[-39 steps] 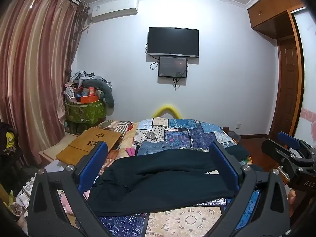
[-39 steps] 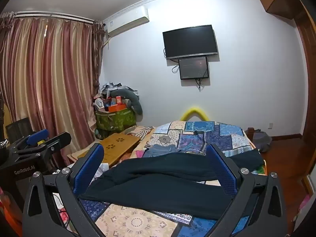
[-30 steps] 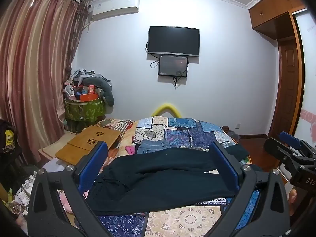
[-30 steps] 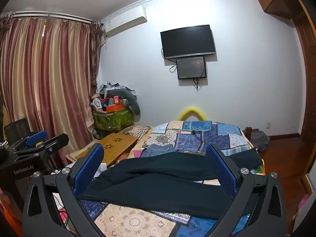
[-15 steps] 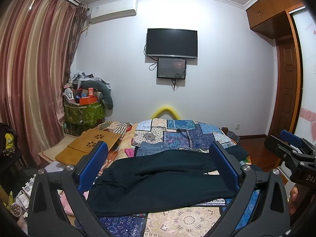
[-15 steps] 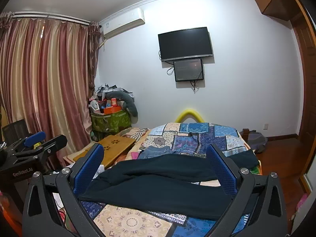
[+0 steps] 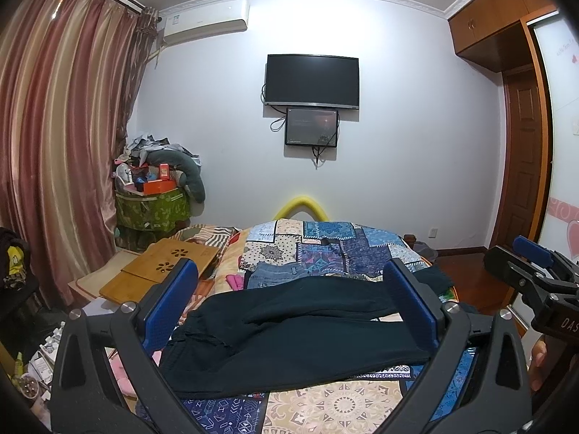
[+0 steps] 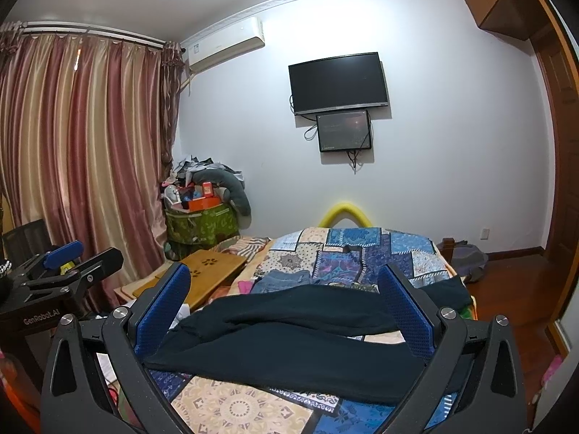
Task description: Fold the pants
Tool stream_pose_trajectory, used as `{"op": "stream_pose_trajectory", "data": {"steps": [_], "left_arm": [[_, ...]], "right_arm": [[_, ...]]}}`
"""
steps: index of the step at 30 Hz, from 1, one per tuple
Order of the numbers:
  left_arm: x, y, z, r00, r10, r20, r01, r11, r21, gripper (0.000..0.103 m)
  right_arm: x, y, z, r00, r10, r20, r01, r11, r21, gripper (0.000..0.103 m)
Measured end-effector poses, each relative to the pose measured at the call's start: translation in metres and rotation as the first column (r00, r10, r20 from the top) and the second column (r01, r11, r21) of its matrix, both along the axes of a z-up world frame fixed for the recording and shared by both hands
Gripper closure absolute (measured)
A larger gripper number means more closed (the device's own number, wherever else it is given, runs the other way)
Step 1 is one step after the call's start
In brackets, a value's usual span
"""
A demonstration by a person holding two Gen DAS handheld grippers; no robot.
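- We hold the left tongs [image 7: 289,311] level over the near edge of the bed, both blue-padded fingers [image 7: 170,303] spread wide with nothing between them and nothing touching them.
- We hold the right tongs [image 8: 284,311] the same way: fully spread, empty, clear of any cloth. In the left wrist view they appear at the right edge of the frame, so the two tools stand side by side.
- The dark, soft cotton pants [image 7: 289,329] lie just ahead of and below both tongs, on the patchwork blue-and-cream quilted bed [image 7: 340,405].
- The long axis of the pants runs left to right across our line of approach. The wider waist end [image 7: 195,343] lies at the left, and the two legs run to the right, one resting partly on the other, their ends near the right bed edge [image 8: 445,289].
- We judge the left tongs nearer the waist and the right tongs nearer the leg ends, so each would take its own end.
- The pants are not yet folded; no grasp has begun.
- Beyond the pants, a folded pair of blue denim jeans [image 7: 271,275] lies touching or just past their far edge; the coming grasp should avoid catching it.
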State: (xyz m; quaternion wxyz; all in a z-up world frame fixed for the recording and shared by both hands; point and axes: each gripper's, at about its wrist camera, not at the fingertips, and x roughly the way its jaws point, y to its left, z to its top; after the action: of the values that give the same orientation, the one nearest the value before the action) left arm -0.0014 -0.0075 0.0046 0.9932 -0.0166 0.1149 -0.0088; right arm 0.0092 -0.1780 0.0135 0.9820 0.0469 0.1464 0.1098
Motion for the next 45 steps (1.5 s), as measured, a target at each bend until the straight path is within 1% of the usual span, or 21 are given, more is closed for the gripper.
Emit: {"op": "stream_pose_trajectory", "data": {"steps": [45], "left_arm": [[-0.0002, -0.0027, -0.0023, 1.000, -0.019, -0.005, 0.019, 1.000, -0.010, 0.000]], "right_arm": [[-0.0019, -0.0028, 0.0039, 1.000, -0.009, 0.001, 0.009, 1.000, 0.004, 0.000]]}}
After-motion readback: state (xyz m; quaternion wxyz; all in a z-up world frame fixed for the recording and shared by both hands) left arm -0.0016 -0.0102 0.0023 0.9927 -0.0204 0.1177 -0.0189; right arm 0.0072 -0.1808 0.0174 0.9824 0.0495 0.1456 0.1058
